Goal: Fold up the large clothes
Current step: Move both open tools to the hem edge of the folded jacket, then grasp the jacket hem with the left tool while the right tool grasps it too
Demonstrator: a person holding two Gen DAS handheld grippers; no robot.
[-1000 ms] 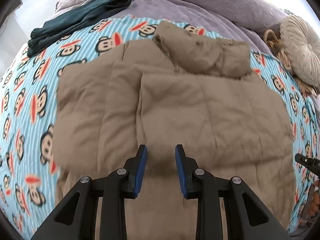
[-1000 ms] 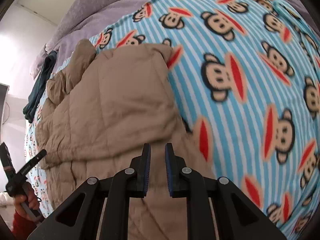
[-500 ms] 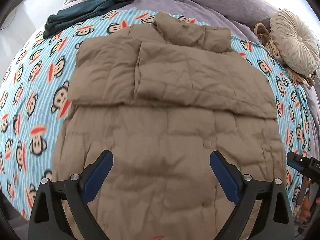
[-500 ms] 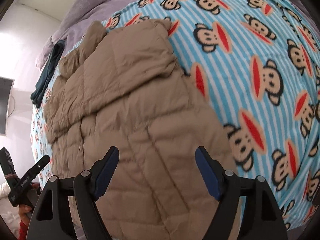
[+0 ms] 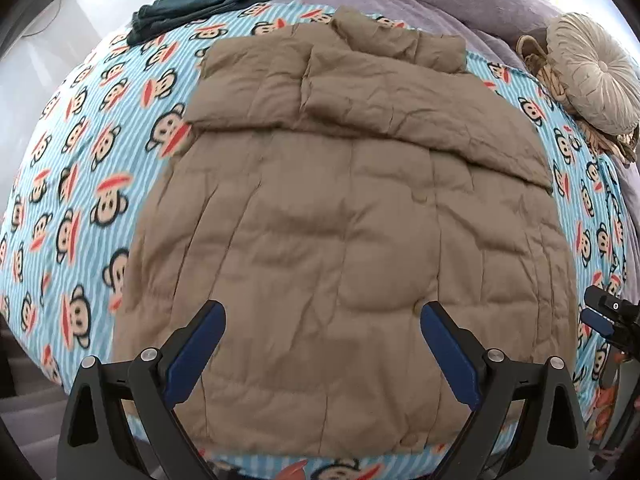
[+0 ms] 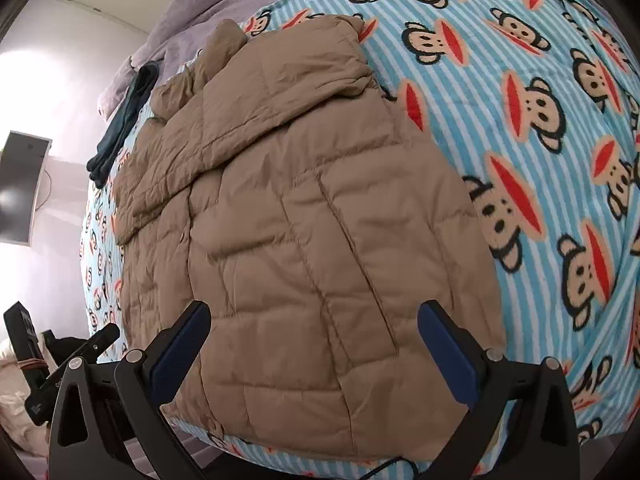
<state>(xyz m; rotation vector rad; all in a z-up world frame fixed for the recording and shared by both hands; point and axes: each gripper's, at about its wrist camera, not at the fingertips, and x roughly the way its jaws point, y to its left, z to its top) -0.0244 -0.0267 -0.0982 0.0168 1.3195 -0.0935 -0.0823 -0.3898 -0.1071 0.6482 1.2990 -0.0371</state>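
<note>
Tan jacket [image 5: 344, 216] is laid flat on monkey-print blanket [image 5: 80, 184], sleeves folded across. Left gripper [image 5: 322, 320] and right gripper [image 6: 314, 320] are held wide open above hem, nothing gripped.

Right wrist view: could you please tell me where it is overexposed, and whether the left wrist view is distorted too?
Right wrist view: the wall at upper left is blown out to white, while the coat is evenly lit. Left wrist view: fisheye bulge curves the blanket stripes, and there is glare on the floor at upper left.
</note>
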